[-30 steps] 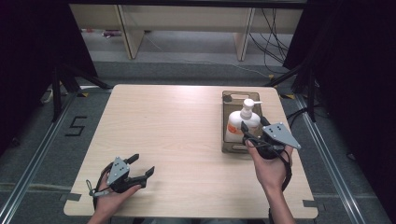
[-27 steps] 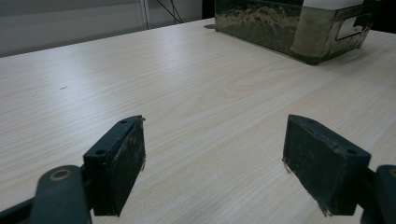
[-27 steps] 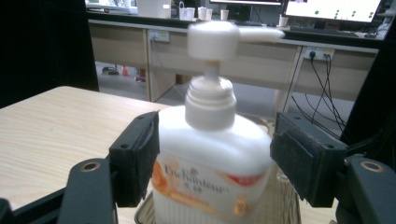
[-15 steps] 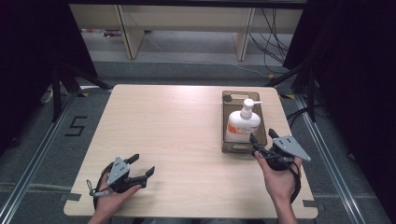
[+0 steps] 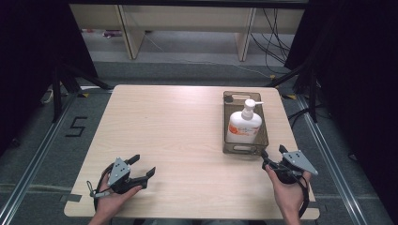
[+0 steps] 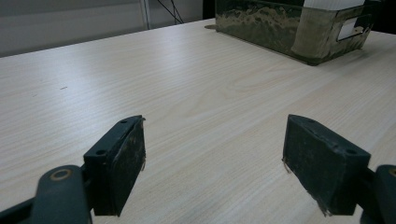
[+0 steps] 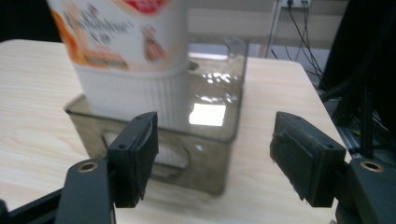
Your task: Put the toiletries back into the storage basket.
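The pump bottle (image 5: 244, 123) stands upright inside the bin (image 5: 229, 145); placement looks complete. My right gripper (image 5: 272, 157) sits just beside the bin, jaws apart, empty. My left gripper (image 5: 141, 168) rests spread, idle.

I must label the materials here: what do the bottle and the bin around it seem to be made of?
The pump bottle looks like opaque white plastic with a glossy printed orange label and a ribbed base. The bin seems smoky translucent hard plastic: the wall shows through and its floor reflects light.
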`<state>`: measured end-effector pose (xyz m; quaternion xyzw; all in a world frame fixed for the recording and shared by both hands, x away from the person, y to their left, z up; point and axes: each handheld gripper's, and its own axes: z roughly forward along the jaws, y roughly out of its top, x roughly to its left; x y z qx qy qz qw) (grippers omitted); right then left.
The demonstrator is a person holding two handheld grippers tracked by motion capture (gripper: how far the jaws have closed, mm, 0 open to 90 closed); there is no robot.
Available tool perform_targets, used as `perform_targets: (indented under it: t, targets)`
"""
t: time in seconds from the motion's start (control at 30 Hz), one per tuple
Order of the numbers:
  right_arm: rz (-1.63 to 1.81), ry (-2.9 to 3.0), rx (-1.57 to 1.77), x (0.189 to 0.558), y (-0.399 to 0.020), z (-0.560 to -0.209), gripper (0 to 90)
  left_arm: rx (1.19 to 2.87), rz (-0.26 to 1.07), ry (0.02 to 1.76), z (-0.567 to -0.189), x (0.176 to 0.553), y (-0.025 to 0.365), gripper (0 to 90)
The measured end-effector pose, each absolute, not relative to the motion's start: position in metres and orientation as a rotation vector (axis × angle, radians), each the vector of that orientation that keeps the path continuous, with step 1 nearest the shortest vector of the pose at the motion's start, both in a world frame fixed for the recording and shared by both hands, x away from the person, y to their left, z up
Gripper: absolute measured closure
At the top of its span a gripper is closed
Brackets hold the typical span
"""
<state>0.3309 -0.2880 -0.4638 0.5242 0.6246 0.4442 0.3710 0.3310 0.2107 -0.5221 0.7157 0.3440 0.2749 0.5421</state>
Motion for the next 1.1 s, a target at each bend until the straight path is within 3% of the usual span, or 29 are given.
perform_targets:
  t: [0.47,1.1]
  targets:
    - [1.091,1.586,1.385,0.321,-0.302,-0.501,33.6,1.693,0.652,0.815,-0.522,0.331,0.210,20.5]
    - [1.116,1.569,1.388,0.319,-0.301,-0.513,33.5,1.695,0.644,0.810,-0.522,0.331,0.210,20.7]
